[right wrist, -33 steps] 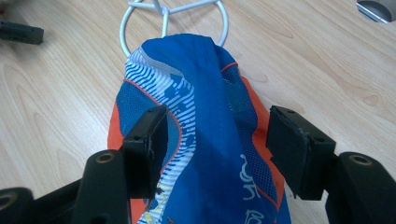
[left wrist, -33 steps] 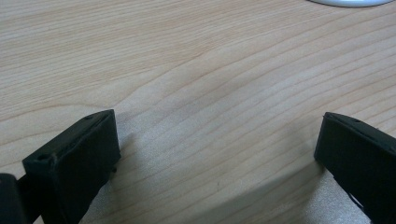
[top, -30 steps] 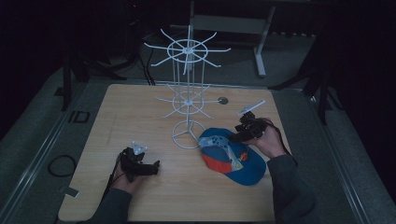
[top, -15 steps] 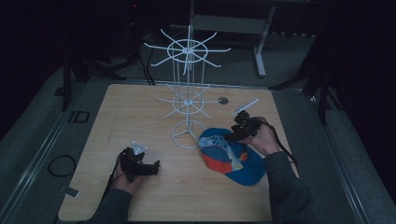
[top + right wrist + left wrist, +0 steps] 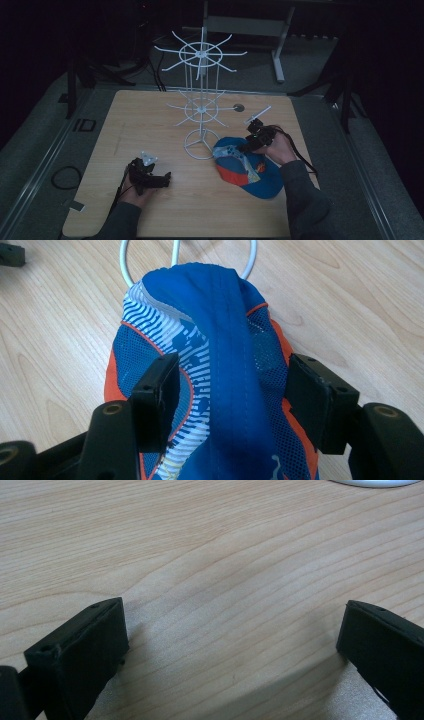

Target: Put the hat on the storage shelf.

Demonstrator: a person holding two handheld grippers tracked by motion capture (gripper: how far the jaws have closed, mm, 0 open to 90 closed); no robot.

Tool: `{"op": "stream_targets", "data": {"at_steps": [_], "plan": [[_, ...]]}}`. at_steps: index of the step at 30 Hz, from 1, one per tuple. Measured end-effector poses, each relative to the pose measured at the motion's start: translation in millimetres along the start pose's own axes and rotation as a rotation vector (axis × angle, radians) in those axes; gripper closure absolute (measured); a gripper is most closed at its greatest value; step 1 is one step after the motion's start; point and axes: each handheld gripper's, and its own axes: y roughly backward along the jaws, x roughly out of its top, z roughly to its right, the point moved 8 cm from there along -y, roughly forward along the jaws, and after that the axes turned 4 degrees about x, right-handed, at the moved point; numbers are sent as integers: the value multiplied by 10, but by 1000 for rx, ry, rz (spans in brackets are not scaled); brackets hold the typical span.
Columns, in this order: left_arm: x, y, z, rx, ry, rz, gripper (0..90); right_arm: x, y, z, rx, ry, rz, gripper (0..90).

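The white wire display rack (image 5: 201, 100) stands unmoved on the wooden table (image 5: 150, 120). The blue-and-orange cap (image 5: 220, 385) lies under the right gripper (image 5: 227, 385), which has edged forward, jaws apart astride its raised fold. The left gripper (image 5: 232, 640) stays put, jaws wide over bare wood.

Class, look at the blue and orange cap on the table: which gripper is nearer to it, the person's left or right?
Right. The right gripper is over the cap, open jaws either side of its raised fold. The left gripper sits apart on bare table, well left of the cap.
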Motion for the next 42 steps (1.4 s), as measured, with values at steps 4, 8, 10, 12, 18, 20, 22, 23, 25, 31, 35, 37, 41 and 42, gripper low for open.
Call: {"op": "stream_targets", "data": {"at_steps": [4,8,10,12,18,20,22,23,25,31,35,37,41,42], "plan": [[0,0,0,0,0,0,1,3,-24,9,0,-2,-9,386],[0,0,0,0,0,0,1,12,-61,32,-3,4,-24,394],[0,0,0,0,0,0,1,11,-78,35,-1,4,-35,396],[0,0,0,0,0,0,1,11,-96,35,1,4,-46,399],[0,0,0,0,0,0,1,15,-141,60,-6,4,-70,413],[0,0,0,0,0,0,1,19,-158,67,-5,9,-78,416],[0,0,0,0,0,0,1,20,-172,72,-6,11,-84,418],[0,0,0,0,0,0,1,20,-182,75,-7,12,-88,421],[0,0,0,0,0,0,1,14,-209,79,-12,16,-99,429],[0,0,0,0,0,0,1,3,-309,70,-6,23,-137,466],[0,0,0,0,0,0,1,-13,-360,53,3,24,-164,552],[0,1,0,0,0,-1,0,-29,-378,41,15,31,-182,627],[0,0,0,0,0,0,1,-65,-386,-10,49,50,-213,819],[0,0,0,0,0,0,1,-67,-383,-12,43,56,-209,852]]}}
